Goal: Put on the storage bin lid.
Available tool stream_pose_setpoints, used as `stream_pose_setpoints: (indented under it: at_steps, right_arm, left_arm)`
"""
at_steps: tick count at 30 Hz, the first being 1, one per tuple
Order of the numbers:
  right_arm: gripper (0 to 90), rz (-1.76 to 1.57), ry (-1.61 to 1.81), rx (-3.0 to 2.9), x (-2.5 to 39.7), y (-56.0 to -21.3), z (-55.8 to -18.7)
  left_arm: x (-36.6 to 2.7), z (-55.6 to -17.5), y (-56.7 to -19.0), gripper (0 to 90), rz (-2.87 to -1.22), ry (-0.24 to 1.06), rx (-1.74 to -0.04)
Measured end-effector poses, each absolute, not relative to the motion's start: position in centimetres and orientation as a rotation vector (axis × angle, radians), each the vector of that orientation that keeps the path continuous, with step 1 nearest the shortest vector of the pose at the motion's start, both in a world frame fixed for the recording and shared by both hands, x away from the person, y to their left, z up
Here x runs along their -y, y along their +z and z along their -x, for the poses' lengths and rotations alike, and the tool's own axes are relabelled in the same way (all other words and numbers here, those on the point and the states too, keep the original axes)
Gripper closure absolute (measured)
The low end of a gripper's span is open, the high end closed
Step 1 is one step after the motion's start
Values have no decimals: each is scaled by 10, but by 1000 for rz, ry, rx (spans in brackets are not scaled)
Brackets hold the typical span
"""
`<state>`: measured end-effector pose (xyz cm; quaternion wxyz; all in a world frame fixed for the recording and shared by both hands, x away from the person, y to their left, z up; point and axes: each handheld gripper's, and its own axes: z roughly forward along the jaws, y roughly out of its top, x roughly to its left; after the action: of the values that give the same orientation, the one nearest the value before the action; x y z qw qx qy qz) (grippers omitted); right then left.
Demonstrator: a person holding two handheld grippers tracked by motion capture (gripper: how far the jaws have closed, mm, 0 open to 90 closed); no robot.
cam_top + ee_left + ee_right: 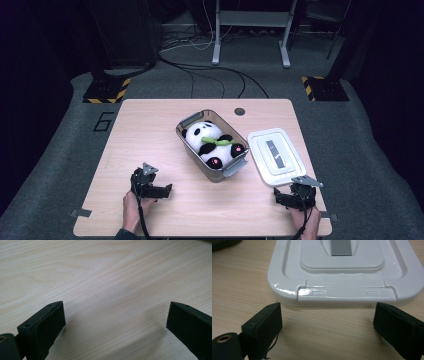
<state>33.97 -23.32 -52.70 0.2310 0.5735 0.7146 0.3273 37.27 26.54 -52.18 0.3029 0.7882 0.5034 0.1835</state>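
Observation:
A clear plastic box point(186, 137) with grey handles stands at the middle of the wooden table point(150, 125) and holds a plush panda point(210, 141) lying on its back with a green stalk across its belly. Its white lid point(275, 156) with a grey centre strip lies flat to the right of the box. My right gripper point(286, 196) is open just short of the lid's near edge point(344, 293), with nothing between its jaws. My left gripper point(159, 190) is open at the front left, over bare wood point(110, 290).
A round cable hole point(239, 111) sits near the table's far edge. Beyond the table, cables point(210, 70) trail over the grey floor between stand feet marked with yellow-black stripes point(106, 93). A metal frame point(250, 30) stands at the back.

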Motion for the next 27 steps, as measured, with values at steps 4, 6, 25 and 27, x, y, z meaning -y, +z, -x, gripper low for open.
stream_pose_setpoints:
  at_steps: [4, 6, 25, 27]
  right_arm:
    - [70, -1588, 929, -1968, 236, -526, -339]
    - [67, -1588, 925, -1971, 235, -526, -339]
    - [0, -1489, 884, -2037, 229, -493, -350]
    - [0, -1466, 881, -2041, 228, -488, -355]
  left_arm:
    - [-265, -369, -526, 16, -2077, 519, -1328]
    - [-265, -368, -527, 11, -2063, 524, -1326]
    - [-263, -362, -531, 3, -2007, 563, -1336]
    - [-263, -362, -531, 3, -2007, 563, -1336]
